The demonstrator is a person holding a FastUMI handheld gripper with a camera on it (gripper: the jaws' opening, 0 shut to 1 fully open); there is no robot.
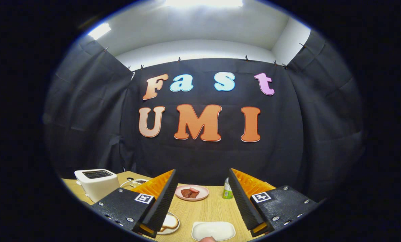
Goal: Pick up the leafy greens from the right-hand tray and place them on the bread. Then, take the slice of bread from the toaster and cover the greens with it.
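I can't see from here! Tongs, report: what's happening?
Tongs open, holding nothing. Bread on plate by left finger. White tray between fingers. Toaster beyond, left.

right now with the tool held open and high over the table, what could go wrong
The tool hangs open, gripping nothing. Its left finger overlaps the toasted bread slice on its plate, so placement may be misjudged. The white rectangular tray between the fingers looks bare of greens; a grasp there may close on nothing.

Left tong finger [160, 201] hides part of the bread [170, 222].
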